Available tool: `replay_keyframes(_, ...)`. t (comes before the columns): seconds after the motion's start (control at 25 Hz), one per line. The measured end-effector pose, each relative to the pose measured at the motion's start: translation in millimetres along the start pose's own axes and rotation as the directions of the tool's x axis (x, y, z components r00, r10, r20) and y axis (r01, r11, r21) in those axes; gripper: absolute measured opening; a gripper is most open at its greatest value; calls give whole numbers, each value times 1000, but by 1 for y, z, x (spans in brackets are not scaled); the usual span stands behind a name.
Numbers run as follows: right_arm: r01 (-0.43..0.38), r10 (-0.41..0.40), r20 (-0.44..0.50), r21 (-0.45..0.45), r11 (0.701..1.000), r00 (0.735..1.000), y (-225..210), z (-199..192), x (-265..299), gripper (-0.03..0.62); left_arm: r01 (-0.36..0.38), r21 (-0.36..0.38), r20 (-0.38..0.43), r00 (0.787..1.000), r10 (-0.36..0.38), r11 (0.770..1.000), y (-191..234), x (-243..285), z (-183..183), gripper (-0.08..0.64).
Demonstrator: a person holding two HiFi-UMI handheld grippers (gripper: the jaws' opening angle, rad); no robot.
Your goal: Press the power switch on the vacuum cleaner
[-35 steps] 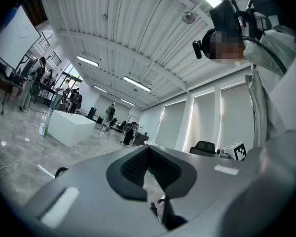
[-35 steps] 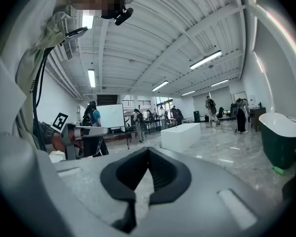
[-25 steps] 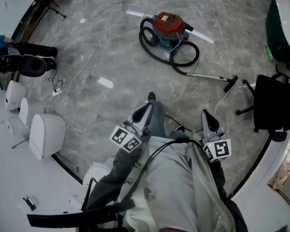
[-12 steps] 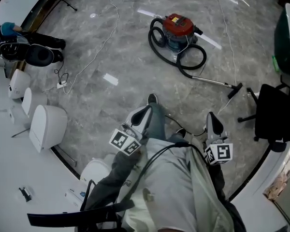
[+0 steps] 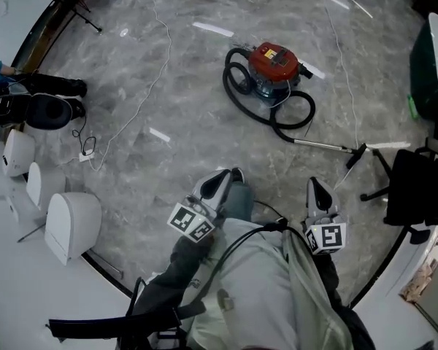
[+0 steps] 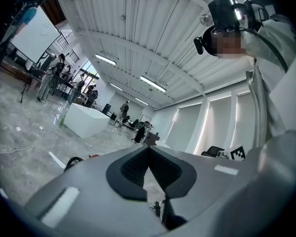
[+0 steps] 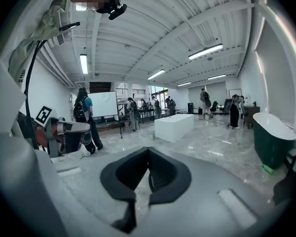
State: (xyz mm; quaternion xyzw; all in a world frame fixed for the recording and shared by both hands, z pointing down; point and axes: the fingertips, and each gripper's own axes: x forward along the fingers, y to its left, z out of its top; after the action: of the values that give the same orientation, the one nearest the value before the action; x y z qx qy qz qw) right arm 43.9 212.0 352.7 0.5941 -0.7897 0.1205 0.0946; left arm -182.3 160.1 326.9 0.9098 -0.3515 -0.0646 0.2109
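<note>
White rounded floor units (image 5: 71, 221) far left on the grey marble floor (image 5: 168, 100). My left gripper (image 5: 220, 179) is held low by my leg, jaws closed tip to tip, nothing between them. The red-lidded canister vacuum cleaner (image 5: 274, 63) sits on the floor ahead, well apart from both grippers, with its black hose (image 5: 237, 93) looped around it. My right gripper (image 5: 315, 188) has its jaws pressed together too, empty. The vacuum's metal wand (image 5: 325, 146) lies to the right of the canister. Black office chair (image 5: 416, 188) at the right edge.
</note>
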Motion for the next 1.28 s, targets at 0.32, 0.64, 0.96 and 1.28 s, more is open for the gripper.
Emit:
replay_keyframes(0.32, -1, -2, 63, 34, 999, 998, 39, 60, 112, 2, 35, 65, -39, 999, -33, 997, 104, 46, 71, 6)
replay_keyframes(0.64, -4, 2, 50, 45, 999, 999, -7, 69, 197, 2, 28, 40, -57, 998, -26, 999, 158, 116, 76, 6)
replay_keyframes(0.96, -122, 120, 28, 89, 989, 992, -73, 100, 316, 2, -53, 82, -66, 996, 58, 995, 203, 210, 109, 6)
replay_keyframes(1.28, -98, 99, -15, 58, 993, 995, -150, 114, 377, 2, 34, 71, -207, 978, -19, 997, 222, 312, 74, 6)
